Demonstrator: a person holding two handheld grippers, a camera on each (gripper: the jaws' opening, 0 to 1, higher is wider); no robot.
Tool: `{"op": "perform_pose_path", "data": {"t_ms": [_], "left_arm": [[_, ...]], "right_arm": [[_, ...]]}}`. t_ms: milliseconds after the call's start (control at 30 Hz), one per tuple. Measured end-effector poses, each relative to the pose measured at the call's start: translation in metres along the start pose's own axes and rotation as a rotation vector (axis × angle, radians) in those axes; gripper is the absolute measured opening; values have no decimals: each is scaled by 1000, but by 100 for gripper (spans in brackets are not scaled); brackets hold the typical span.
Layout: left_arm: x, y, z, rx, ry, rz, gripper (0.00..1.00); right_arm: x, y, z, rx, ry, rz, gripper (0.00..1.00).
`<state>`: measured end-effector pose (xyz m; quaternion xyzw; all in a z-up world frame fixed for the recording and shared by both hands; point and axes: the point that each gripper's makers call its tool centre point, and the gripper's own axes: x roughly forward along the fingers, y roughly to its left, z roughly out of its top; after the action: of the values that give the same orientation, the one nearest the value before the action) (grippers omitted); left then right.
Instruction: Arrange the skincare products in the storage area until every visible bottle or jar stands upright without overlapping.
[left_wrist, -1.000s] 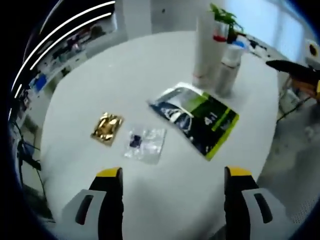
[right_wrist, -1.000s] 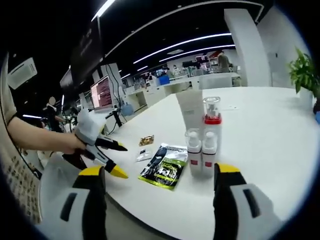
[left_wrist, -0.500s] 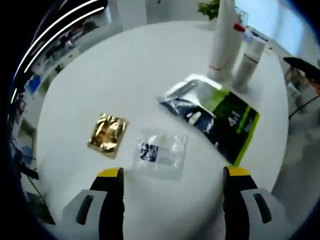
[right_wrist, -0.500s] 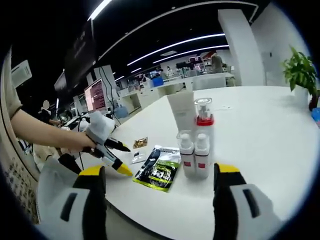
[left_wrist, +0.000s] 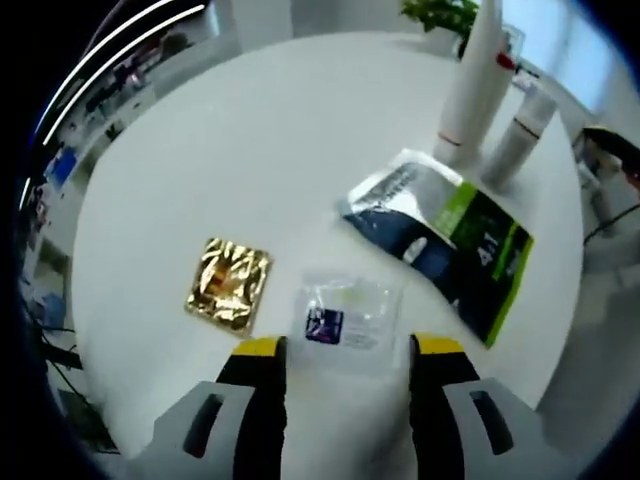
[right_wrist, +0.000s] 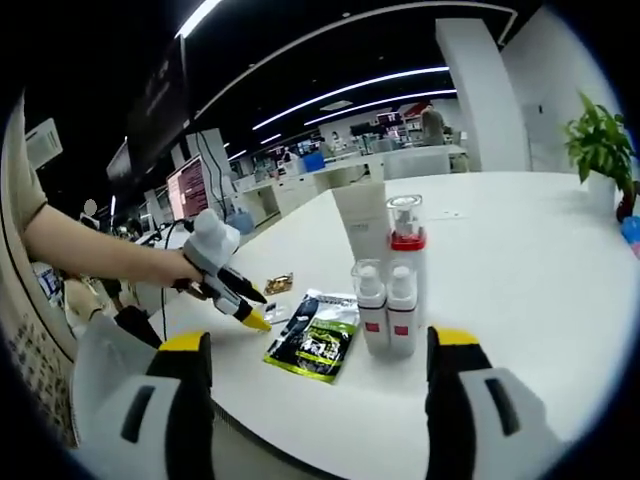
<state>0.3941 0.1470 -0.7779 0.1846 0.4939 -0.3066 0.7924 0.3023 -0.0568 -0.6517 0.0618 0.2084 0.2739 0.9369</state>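
My left gripper (left_wrist: 348, 347) hangs low over the white table (left_wrist: 250, 150), jaws narrowed but still apart, straddling a clear sachet (left_wrist: 345, 318) with a dark label. A gold foil sachet (left_wrist: 230, 284) lies to its left, and a black-and-green pouch (left_wrist: 450, 238) lies flat beyond. Behind the pouch stand a tall white tube (left_wrist: 475, 85) and a small white bottle (left_wrist: 522, 128). In the right gripper view, two small bottles (right_wrist: 385, 305), a red-collared pump bottle (right_wrist: 407, 240) and the tube (right_wrist: 362, 218) stand upright together. My right gripper (right_wrist: 320, 340) is open off the table edge, holding nothing.
A person's hand holds the left gripper (right_wrist: 250, 318) down at the table's near-left part, by the pouch (right_wrist: 318, 340). A potted plant (right_wrist: 600, 150) stands at the far right. Office desks and monitors (right_wrist: 205, 185) lie beyond the table. The table edge (left_wrist: 545, 330) runs close past the pouch.
The left gripper has moved forward and down over the clear sachet, and its jaws have narrowed around it. The right gripper has barely moved.
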Motion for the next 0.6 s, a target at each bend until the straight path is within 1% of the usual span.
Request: {"op": "perform_pose_path", "data": {"t_ms": [33, 67, 233, 267, 333, 400, 433, 500, 600], "left_arm": [[1, -1, 2, 10, -10, -1, 37], [1, -1, 1, 4, -5, 3, 37], [2, -1, -3, -92, -13, 47, 36], [2, -2, -4, -100, -14, 54, 36], [0, -3, -3, -113, -29, 71, 36], [-6, -3, 0, -120, -55, 107, 36], [-7, -3, 1, -126, -60, 109, 36], [-12, -6, 5, -182, -93, 118, 36], [-18, -16, 1, -222, -80, 103, 36]], "right_arm": [[0, 0, 0, -1, 1, 0, 89], [0, 0, 0, -2, 1, 1, 89], [0, 2, 0, -4, 2, 6, 89], [0, 2, 0, -5, 2, 7, 88], [-1, 2, 0, -9, 3, 7, 88], [-1, 3, 0, -10, -1, 7, 88], [-1, 3, 0, -10, -1, 8, 88], [-1, 4, 0, -10, 0, 12, 88], [-1, 6, 0, -15, 4, 21, 88]]}}
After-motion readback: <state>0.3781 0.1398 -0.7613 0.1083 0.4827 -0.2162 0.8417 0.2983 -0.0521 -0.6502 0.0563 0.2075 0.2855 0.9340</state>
